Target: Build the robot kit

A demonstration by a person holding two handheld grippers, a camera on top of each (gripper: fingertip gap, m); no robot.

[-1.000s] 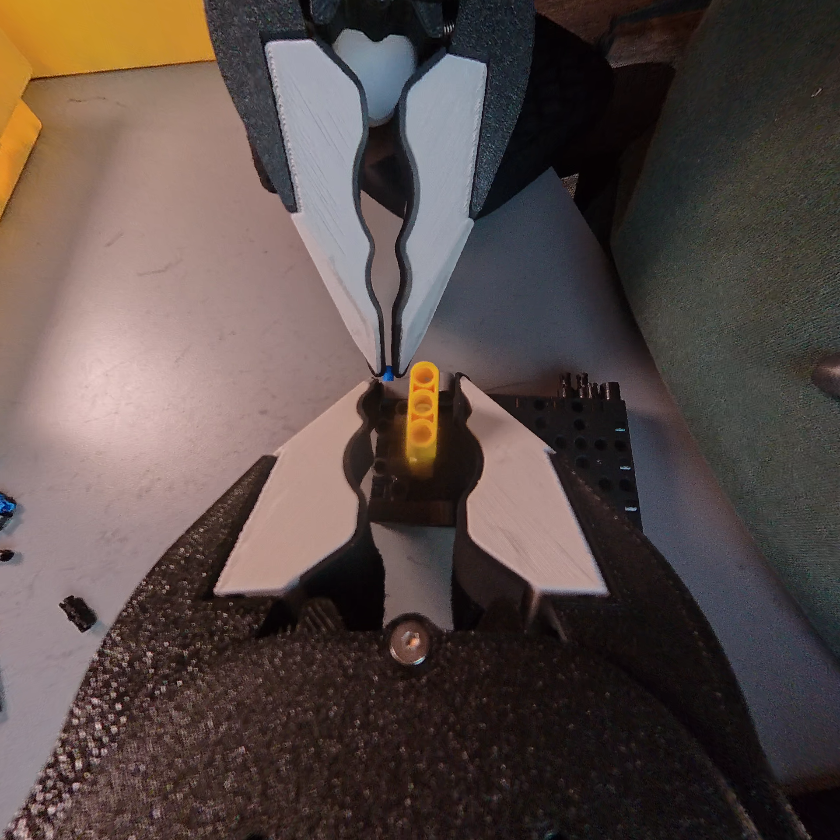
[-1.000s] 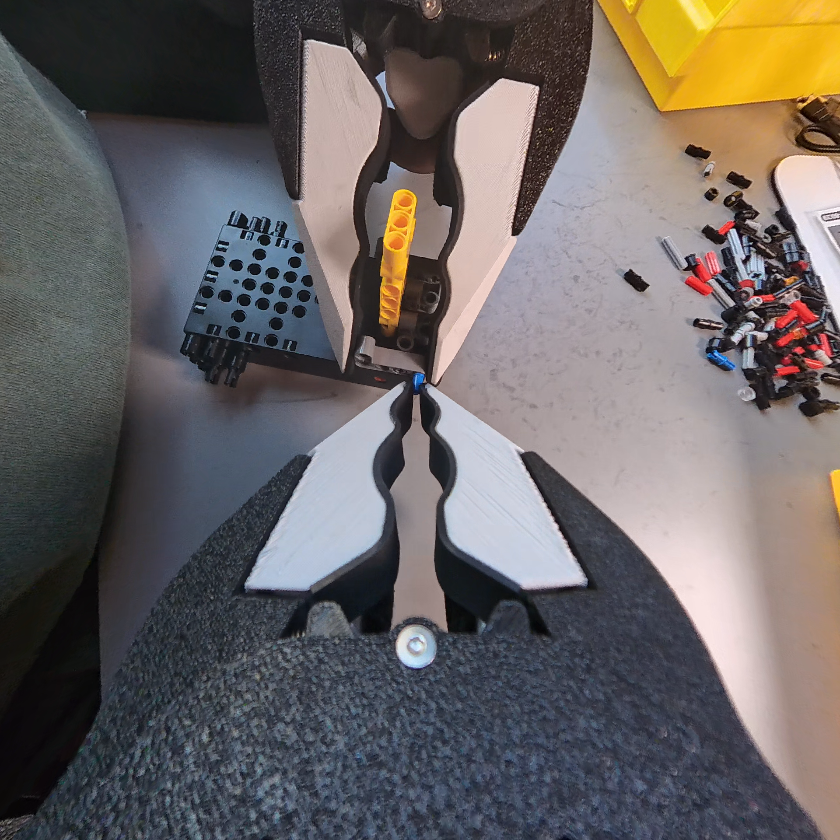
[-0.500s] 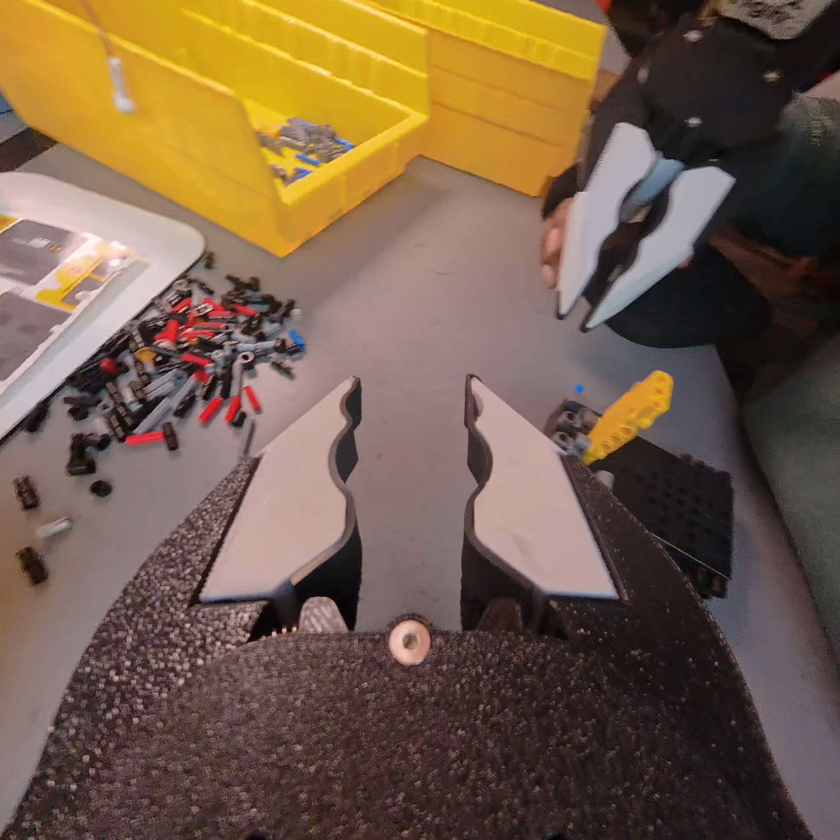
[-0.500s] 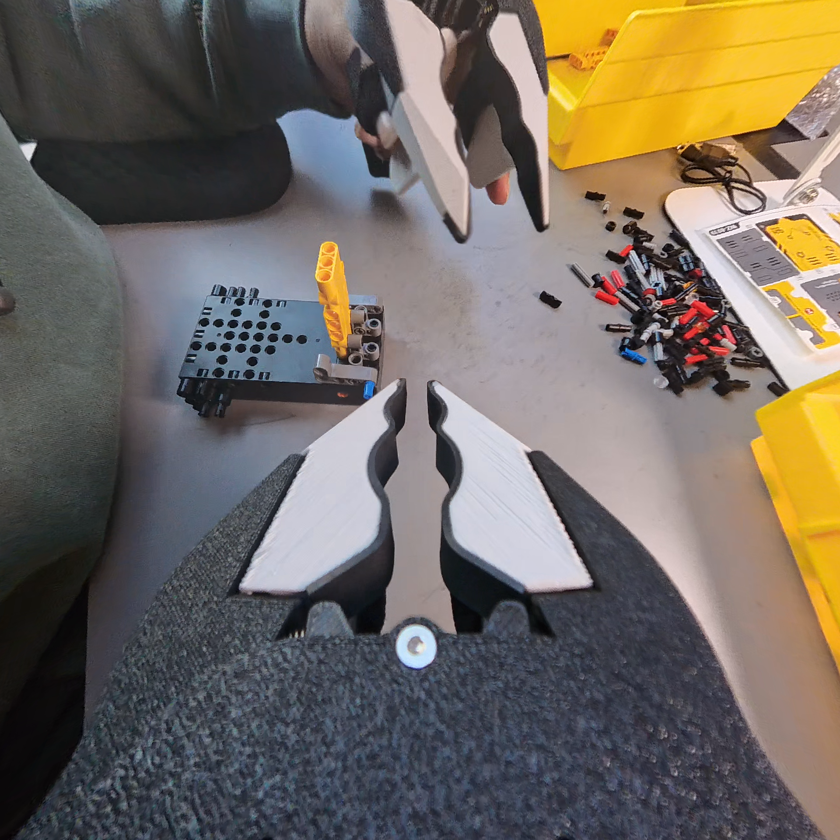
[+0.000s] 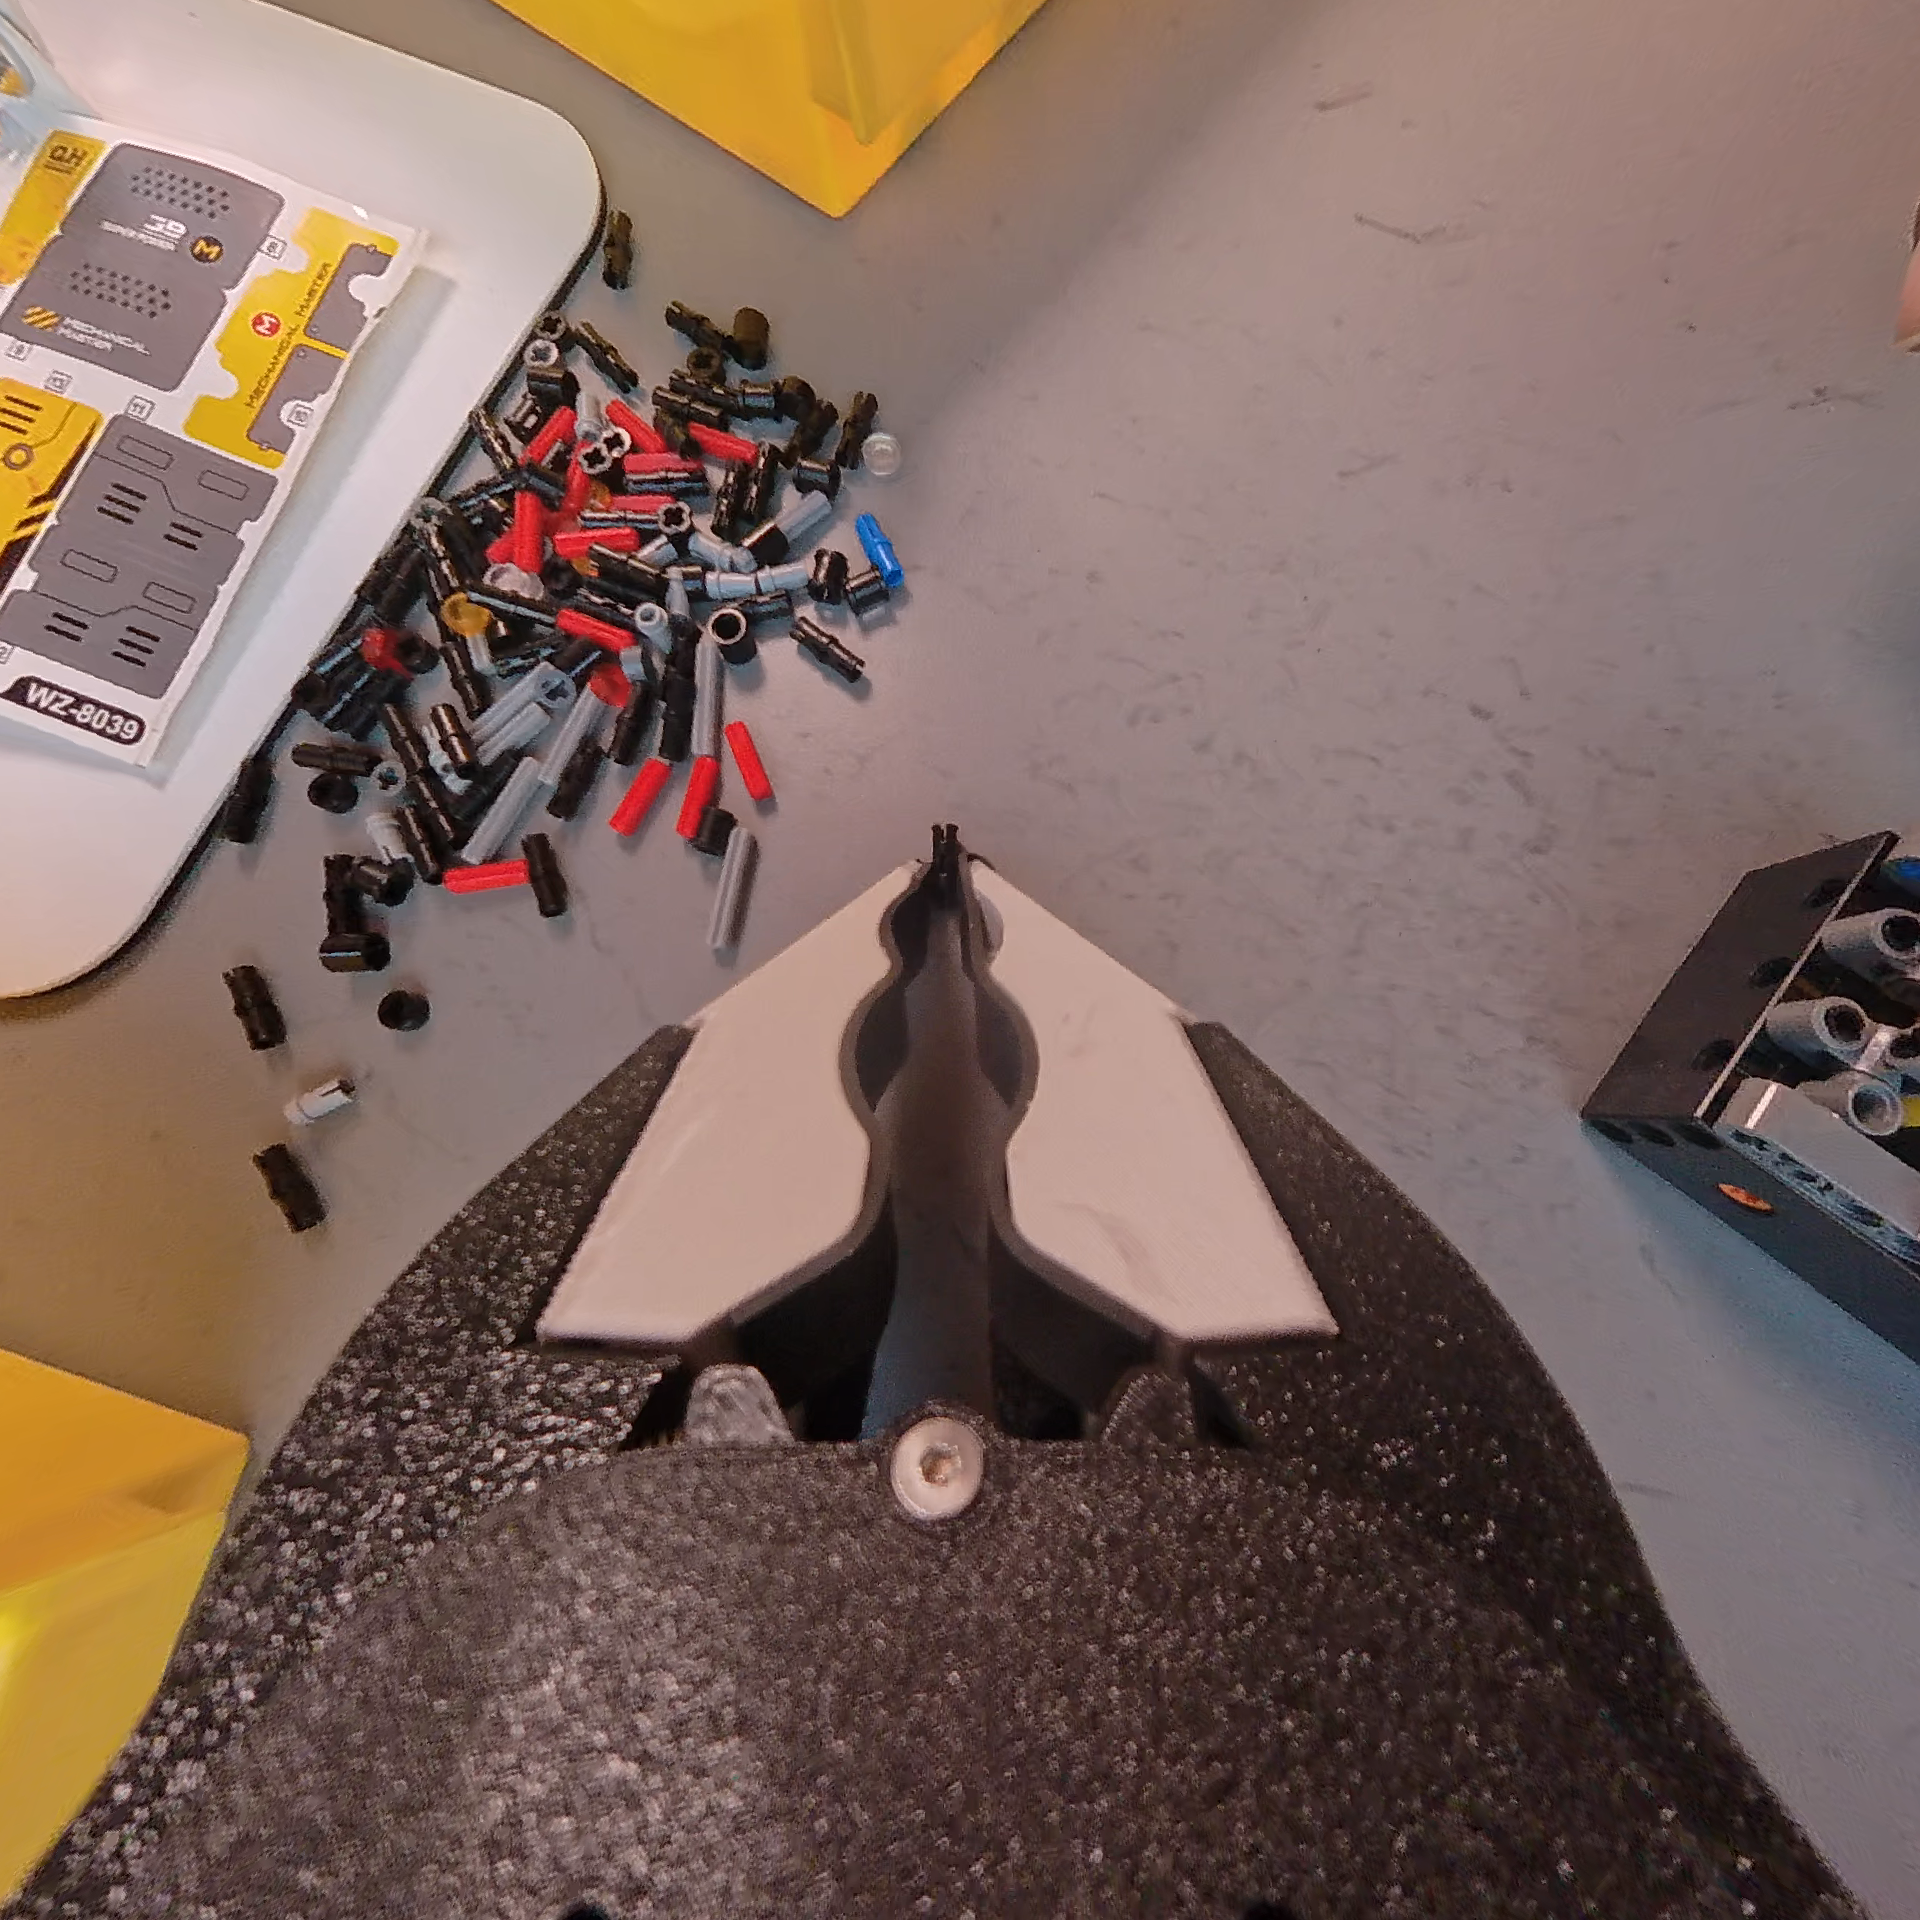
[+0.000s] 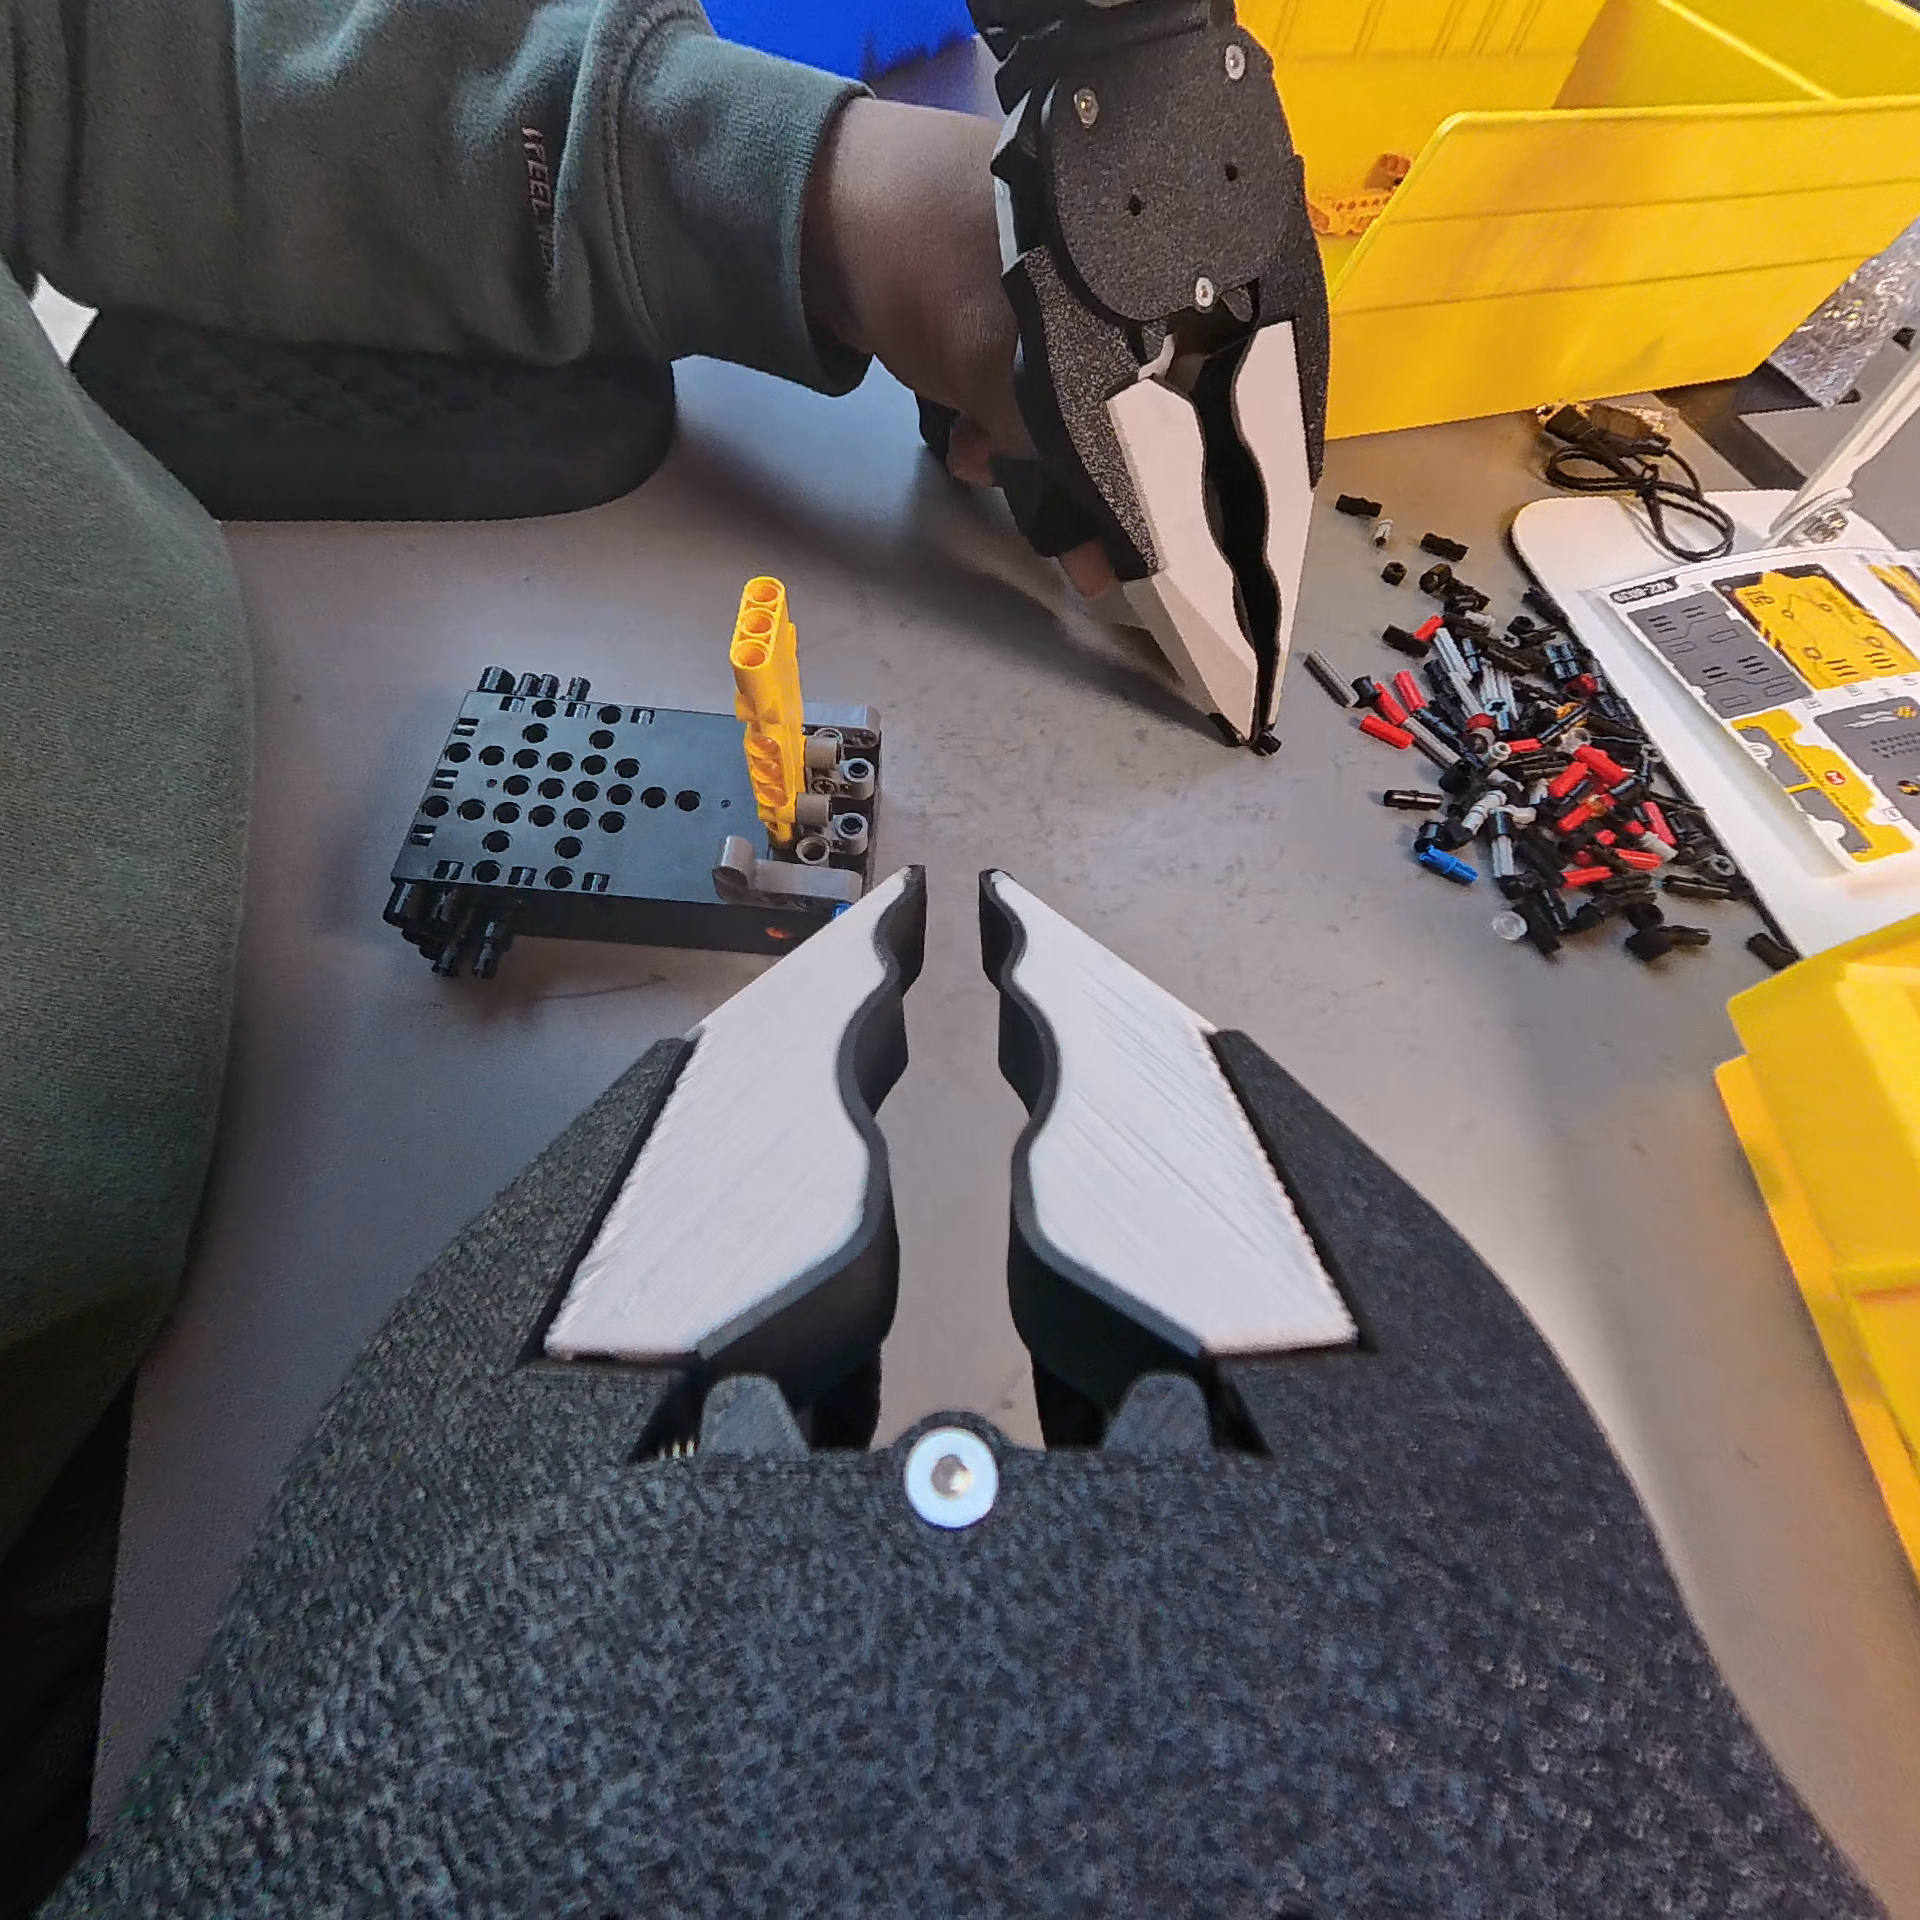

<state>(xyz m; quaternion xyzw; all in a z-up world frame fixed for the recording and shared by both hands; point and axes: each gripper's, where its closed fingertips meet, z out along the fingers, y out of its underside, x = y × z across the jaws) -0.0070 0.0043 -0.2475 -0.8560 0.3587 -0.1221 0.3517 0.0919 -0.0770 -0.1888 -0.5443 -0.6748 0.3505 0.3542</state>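
Observation:
My left gripper [image 5: 945, 871] is shut on a small black pin [image 5: 943, 844] that sticks out past its tips, just right of the pile of loose pins [image 5: 603, 582]. The right wrist view shows this gripper [image 6: 1247, 732] tip-down on the table with the pin [image 6: 1267, 743] at its point. My right gripper [image 6: 951, 881] is open by a narrow gap and empty, just right of a black perforated plate assembly [image 6: 582, 790]. A yellow beam [image 6: 767, 686] stands upright on it among grey connectors. The assembly's end also shows in the left wrist view [image 5: 1745, 1049].
A white tray [image 5: 104, 852] with a sticker sheet [image 5: 156, 436] lies left of the pile. Yellow bins stand at the back [image 6: 1610, 208] and at the right edge [image 6: 1839, 1143]. A person's sleeve [image 6: 416, 166] rests behind the assembly. A cable [image 6: 1631, 457] lies far right. Left tips to right tips: about 15 cm.
My left gripper let go of the assembly, swung over to the pile and shut on a black pin. My right gripper drew back from the assembly, leaving the blue pin at its corner.

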